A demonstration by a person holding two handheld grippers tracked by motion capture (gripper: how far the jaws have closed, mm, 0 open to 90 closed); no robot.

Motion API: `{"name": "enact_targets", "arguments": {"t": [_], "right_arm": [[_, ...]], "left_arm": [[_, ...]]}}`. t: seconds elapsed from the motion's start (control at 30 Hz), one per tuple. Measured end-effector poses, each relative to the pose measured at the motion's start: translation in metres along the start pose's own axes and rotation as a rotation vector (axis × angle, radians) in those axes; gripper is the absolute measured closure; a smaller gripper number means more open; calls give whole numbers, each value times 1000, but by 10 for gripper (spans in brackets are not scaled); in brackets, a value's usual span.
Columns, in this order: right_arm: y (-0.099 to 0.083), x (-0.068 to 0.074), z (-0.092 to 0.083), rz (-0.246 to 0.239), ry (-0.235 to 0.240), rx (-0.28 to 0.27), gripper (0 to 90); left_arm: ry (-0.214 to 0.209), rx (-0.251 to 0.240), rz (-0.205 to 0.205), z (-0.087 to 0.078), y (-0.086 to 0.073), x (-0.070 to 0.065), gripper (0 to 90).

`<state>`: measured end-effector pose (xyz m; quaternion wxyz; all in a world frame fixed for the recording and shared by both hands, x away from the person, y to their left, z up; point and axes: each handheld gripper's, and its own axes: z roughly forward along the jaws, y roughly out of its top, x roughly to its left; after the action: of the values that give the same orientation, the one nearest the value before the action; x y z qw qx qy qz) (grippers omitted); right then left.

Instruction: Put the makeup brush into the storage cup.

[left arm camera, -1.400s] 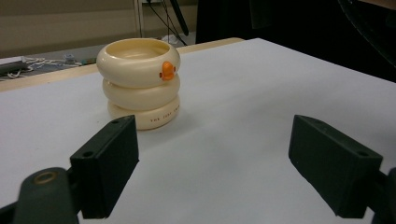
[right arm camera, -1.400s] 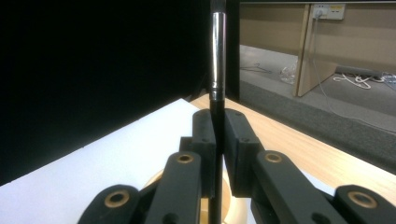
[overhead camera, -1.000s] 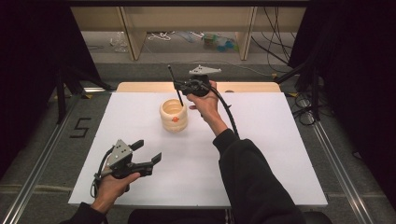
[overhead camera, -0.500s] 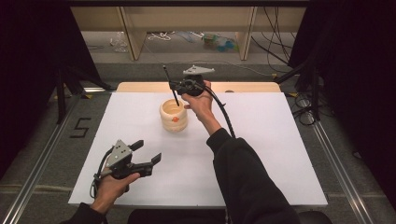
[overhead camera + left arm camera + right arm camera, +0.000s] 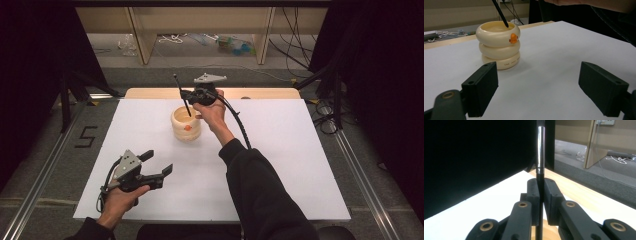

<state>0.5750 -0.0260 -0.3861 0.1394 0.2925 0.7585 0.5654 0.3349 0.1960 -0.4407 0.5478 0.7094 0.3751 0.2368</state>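
Thin black pen-like stick with a silver band (image 5: 183, 97), held tilted, lower tip just inside the mouth of a cream-coloured holder shaped like three stacked rings with a small orange duck bill on its top ring (image 5: 186, 124). In the left claw view, dark tip (image 5: 503, 20) seen dipping just past the far rim of that holder (image 5: 498, 45). Holder upright on the white worktop (image 5: 280, 165), toward the far middle, faint lettering on its lowest ring.

Right claw (image 5: 192, 96) clenched on the stick, above and just behind the holder; in the right claw view, both black pads pressed flat against the shaft (image 5: 540, 170), silver band rising above them. Right hand (image 5: 212, 112) wrapped round the claw's body, wrist raised, forearm in a dark sleeve stretched forward from the near edge, cable arching back along it, grey three-cornered plate on top.

Left claw (image 5: 160, 167) released, jaws spread wide with nothing between them, well apart from the holder at the near left of the worktop. Left hand (image 5: 117, 197) gripping it low, claw roughly level and pointing toward the holder.
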Motion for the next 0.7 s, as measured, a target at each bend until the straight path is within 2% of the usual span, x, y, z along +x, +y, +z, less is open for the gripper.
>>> {"name": "enact_targets", "arguments": {"t": [0.1,0.17,0.2,0.27,0.33,0.4,0.5,0.57,0.7], "right_arm": [[-3,2,2,-2,2,6,842],[-4,4,4,0,5,9,842],[-5,4,4,-3,5,9,842],[-7,5,5,8,5,17,843],[-9,4,6,-2,0,22,842],[-10,4,6,15,8,19,842],[-13,4,7,8,0,35,842],[-15,4,8,8,2,22,842],[-17,5,9,16,3,49,842]], "left_arm": [[3,1,2,0,0,0,161],[1,-2,-15,0,0,-1,160],[2,0,1,0,0,0,161],[3,0,-1,0,0,1,161],[1,-2,-4,0,0,0,161],[2,-1,-1,0,0,1,161],[3,0,-2,0,0,0,161],[1,0,2,0,0,0,161],[-1,-1,0,0,0,0,161]]}}
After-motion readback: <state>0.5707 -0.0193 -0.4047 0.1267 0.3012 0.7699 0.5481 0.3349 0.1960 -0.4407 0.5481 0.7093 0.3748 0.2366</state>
